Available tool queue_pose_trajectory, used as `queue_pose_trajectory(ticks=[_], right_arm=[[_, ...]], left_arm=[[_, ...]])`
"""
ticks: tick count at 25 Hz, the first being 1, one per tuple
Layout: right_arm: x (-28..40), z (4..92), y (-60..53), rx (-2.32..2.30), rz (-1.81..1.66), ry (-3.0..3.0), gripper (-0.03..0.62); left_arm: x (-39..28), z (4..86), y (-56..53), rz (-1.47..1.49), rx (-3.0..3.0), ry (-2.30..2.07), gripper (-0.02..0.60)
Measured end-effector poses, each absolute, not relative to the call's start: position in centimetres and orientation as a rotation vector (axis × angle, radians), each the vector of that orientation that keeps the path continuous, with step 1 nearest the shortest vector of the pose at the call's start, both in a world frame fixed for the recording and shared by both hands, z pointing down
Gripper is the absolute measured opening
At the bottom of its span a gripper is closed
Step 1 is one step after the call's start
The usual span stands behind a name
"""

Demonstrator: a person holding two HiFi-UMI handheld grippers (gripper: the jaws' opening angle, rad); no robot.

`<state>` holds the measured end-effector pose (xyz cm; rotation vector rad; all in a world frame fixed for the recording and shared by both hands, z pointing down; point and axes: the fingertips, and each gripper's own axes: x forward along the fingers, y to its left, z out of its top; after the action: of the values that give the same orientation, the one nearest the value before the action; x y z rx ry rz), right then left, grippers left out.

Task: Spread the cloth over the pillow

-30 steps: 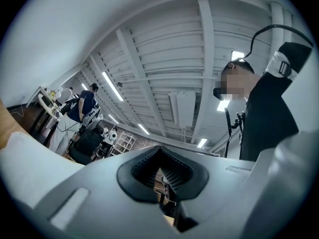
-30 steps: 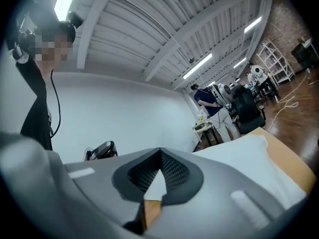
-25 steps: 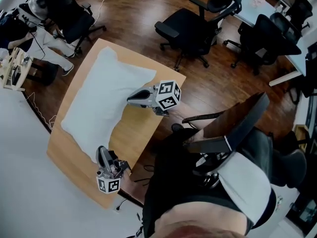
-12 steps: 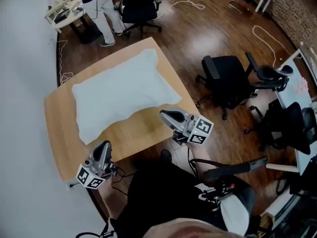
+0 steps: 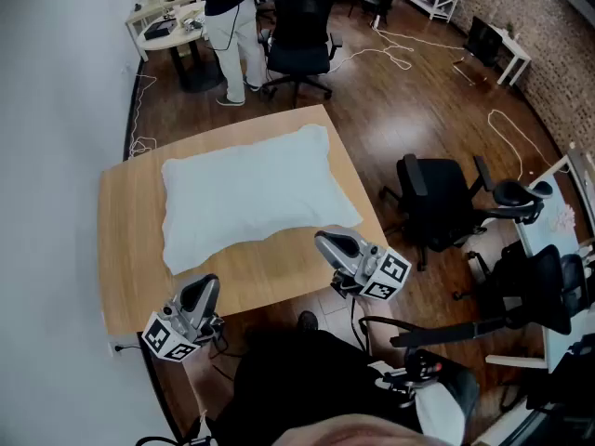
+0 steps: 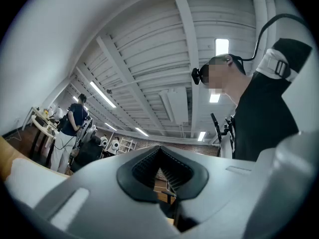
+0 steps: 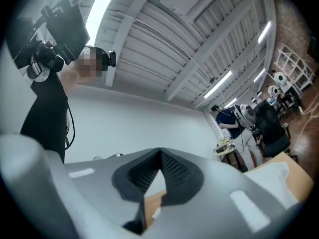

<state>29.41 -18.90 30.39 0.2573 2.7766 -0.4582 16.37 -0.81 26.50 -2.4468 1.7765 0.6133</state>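
Head view: a white cloth (image 5: 251, 198) lies spread across the far half of the wooden bench (image 5: 130, 249), and the pillow under it cannot be told apart from it. The left tool (image 5: 206, 288) is held over the bench's near left corner, well apart from the cloth. The right tool (image 5: 325, 242) sits near the cloth's front edge without touching it. Both gripper views show the jaws pressed together with nothing between them. A person (image 5: 223, 17) stands beyond the bench beside a black office chair (image 5: 299, 35).
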Motion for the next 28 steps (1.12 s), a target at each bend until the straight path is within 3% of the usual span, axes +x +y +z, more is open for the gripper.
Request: queue_pose_trajectory(ticks=[13, 28], right_arm=[[21.6, 27.2, -10.1, 0.323, -0.352, 2.8, 0.002], [21.6, 29.1, -6.6, 0.221, -0.343, 2.905, 0.002]], left_arm=[[10.0, 25.3, 5.6, 0.698, -2.421, 1.69, 0.0], [8.8, 28.7, 6.2, 0.833, -2.505, 1.612, 0.0]])
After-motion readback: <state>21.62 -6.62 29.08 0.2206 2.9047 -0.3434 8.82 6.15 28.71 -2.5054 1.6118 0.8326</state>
